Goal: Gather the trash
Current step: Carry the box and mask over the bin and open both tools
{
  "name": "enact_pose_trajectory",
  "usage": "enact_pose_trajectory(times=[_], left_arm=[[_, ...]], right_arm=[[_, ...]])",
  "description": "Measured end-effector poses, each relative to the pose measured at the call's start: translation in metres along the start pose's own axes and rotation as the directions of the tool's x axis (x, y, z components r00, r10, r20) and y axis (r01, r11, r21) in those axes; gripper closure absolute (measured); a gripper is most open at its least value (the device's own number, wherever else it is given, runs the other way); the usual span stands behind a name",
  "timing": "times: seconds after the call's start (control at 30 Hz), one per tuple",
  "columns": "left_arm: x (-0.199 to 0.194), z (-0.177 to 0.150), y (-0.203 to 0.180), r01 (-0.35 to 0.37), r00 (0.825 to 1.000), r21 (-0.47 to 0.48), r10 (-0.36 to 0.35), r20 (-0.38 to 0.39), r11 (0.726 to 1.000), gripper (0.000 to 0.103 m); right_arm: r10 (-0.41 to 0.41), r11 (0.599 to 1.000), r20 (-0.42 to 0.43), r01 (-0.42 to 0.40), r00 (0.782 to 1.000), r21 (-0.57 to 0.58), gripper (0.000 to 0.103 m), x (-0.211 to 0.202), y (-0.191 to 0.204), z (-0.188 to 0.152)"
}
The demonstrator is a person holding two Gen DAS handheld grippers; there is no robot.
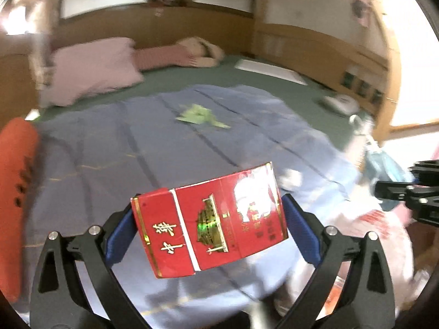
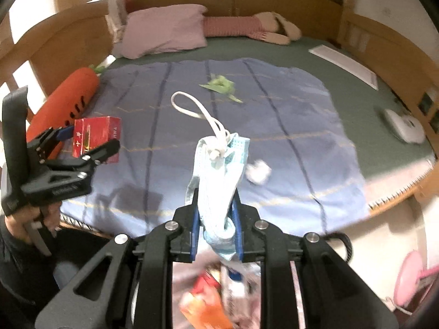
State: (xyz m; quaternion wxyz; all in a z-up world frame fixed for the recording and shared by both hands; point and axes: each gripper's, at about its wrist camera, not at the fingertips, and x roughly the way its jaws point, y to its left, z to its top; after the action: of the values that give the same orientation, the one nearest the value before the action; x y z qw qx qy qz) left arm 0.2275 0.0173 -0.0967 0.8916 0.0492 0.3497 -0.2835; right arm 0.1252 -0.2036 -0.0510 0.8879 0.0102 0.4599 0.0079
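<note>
Two blue-padded fingers of the left gripper (image 1: 208,227) clamp a red cigarette pack (image 1: 210,220) by its short ends in the left wrist view, so the pack lies crosswise between them, gold Chinese characters and a gold building emblem facing the camera. It is held in the air above a blue striped blanket (image 1: 115,148) spread over a green bed sheet (image 1: 260,79). Farther up the blanket lies a green crumpled wrapper (image 1: 199,115), and a small white wad of paper (image 1: 289,176) sits near the blanket's right side. A pink pillow (image 1: 93,68) and a striped plush rabbit (image 1: 186,52) rest by the wooden headboard, and an orange carrot plush (image 1: 16,170) lies along the left edge. At the right border the right gripper's black frame (image 1: 411,194) shows (its fingers are out of sight here).

In the right wrist view the right gripper (image 2: 215,230) is closed on a light blue face mask (image 2: 219,175), pinching its rolled lower end; the mask stands up between the fingers with its white ear loop (image 2: 192,107) arching over the blanket (image 2: 288,115). The wrapper (image 2: 222,86) and the paper wad (image 2: 258,171) lie on the blanket. To the left, the left gripper (image 2: 90,137) carries the pack (image 2: 96,135) in front of the carrot plush (image 2: 63,96). A white device (image 2: 403,124) sits on the sheet at right. Below the fingers is blurred orange and white packaging (image 2: 208,301).
</note>
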Motion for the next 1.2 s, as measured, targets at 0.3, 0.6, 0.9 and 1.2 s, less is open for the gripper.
enact_pose_trajectory(times=[0.3, 0.6, 0.9, 1.2], left_arm=[[0.004, -0.028, -0.081, 0.332, 0.94, 0.136, -0.316, -0.127, 0.933, 0.006], [0.004, -0.053, -0.138, 0.629, 0.771, 0.198, -0.571, -0.282, 0.752, 0.005], [0.005, -0.062, -0.147, 0.617, 0.781, 0.224, -0.554, -0.286, 0.754, 0.003], [0.021, -0.042, -0.109, 0.681, 0.702, -0.008, -0.656, -0.275, 0.732, 0.003]], right_arm=[[-0.046, 0.995, -0.28, 0.069, 0.959, 0.073, 0.058, 0.011, -0.042, -0.075], [-0.113, 0.92, -0.072, 0.131, 0.991, 0.368, 0.026, -0.055, -0.115, -0.067], [-0.126, 0.905, -0.052, 0.136, 0.991, 0.402, 0.022, -0.051, -0.125, -0.042], [-0.086, 0.921, -0.052, 0.1, 0.995, 0.376, 0.022, -0.031, -0.112, -0.028]])
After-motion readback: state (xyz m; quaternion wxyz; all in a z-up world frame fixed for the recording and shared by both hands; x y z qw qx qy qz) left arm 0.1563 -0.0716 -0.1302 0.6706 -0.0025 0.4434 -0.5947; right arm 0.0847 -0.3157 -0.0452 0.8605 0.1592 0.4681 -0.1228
